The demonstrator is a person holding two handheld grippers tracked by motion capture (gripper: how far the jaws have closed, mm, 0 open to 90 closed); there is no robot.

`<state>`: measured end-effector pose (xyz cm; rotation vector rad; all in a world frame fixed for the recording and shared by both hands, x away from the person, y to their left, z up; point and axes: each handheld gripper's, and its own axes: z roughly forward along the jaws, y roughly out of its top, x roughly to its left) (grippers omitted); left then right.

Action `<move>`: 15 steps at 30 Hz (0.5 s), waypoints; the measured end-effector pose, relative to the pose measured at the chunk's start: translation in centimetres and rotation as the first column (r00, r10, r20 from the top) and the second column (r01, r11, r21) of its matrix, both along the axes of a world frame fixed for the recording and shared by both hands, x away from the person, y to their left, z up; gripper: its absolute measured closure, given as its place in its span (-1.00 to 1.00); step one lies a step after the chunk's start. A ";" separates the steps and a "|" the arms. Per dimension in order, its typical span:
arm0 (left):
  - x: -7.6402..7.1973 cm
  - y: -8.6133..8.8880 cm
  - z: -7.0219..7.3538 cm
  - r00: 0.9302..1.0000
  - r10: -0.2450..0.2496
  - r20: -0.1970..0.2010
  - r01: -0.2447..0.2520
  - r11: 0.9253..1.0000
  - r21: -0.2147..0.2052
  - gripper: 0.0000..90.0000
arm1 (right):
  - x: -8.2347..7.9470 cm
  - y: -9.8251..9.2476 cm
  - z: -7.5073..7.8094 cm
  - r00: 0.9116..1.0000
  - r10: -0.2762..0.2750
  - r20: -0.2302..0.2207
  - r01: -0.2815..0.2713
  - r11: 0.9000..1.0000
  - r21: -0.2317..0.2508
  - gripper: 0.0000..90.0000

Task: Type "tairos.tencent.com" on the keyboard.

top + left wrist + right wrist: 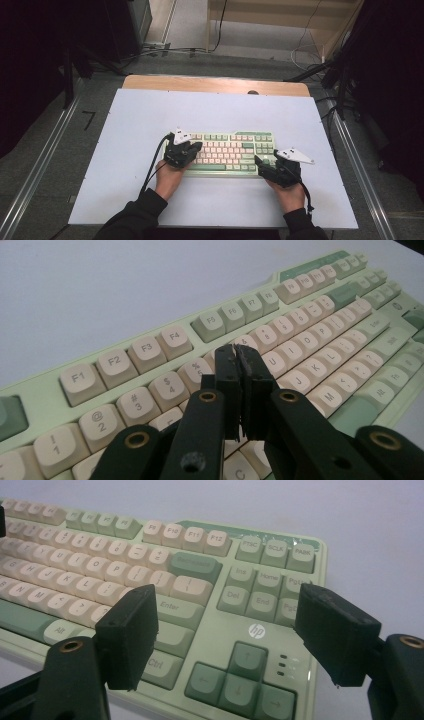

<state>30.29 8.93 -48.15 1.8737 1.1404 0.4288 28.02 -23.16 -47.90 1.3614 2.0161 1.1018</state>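
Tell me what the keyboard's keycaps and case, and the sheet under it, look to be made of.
Keycaps: likely matte moulded plastic, cream and green, with printed legends and soft rounded edges. Keyboard case: pale green plastic, smoother, with a slight sheen near the logo. Table cover: a flat white matte sheet, possibly laminate or board; I cannot tell which.

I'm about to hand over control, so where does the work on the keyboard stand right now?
Done: both grippers are at the pale green and cream keyboard on the white table mat. In hand: the left gripper, jaws shut, sits over the left letter and number keys; the right gripper, jaws open, hovers above the green arrow keys. Left: no key looks pressed or gripped yet.
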 end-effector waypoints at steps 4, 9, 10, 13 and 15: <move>-0.5 0.7 0.1 1.000 0.016 0.004 -0.016 1.000 -0.013 0.98 | 0.3 0.5 0.0 1.000 0.017 0.002 -0.017 1.000 0.001 -0.47; -0.9 1.8 0.2 0.999 0.037 -0.001 -0.037 0.999 -0.014 1.00 | 0.6 1.1 0.1 0.999 0.037 0.004 -0.037 0.999 -0.001 -0.47; -1.0 2.0 0.1 0.999 0.042 -0.004 -0.042 0.999 -0.014 1.00 | 0.7 1.3 0.1 0.999 0.041 0.004 -0.041 0.999 0.000 -0.47; -1.3 3.0 0.1 0.998 0.068 -0.009 -0.068 0.998 -0.012 1.00 | 1.0 1.9 0.1 0.998 0.061 0.005 -0.061 0.998 0.001 -0.47; -1.4 3.2 0.1 0.997 0.075 -0.012 -0.075 0.997 -0.013 1.00 | 1.1 2.0 0.2 0.998 0.066 0.005 -0.066 0.998 0.001 -0.47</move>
